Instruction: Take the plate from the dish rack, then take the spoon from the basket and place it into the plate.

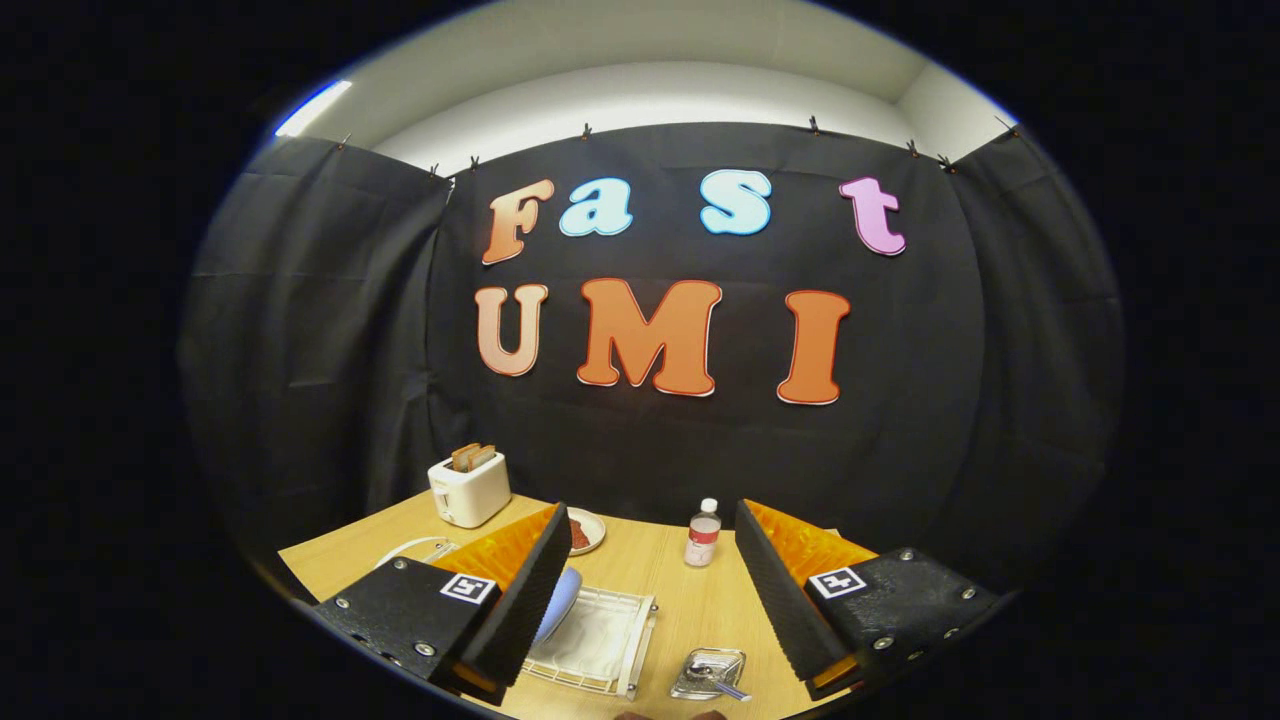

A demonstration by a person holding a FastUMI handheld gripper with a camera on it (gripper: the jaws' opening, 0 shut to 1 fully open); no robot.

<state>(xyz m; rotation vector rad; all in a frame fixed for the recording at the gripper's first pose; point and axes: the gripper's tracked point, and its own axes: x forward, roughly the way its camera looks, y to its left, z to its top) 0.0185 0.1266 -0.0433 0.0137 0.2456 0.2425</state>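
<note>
My gripper (650,590) hangs open above the wooden table (690,610), with nothing between its fingers. Below and between the fingers lies a white wire dish rack (600,635). A pale blue plate (558,603) stands on edge in the rack, partly hidden behind the left finger (520,600). Nearer to me, just left of the right finger (785,600), a small clear basket (708,672) holds a metal spoon (722,684).
A white toaster (469,487) with bread slices stands at the table's far left. A small plate with something red on it (585,531) sits beyond the left finger. A plastic bottle (703,534) stands mid-table at the back. Black cloth walls the booth.
</note>
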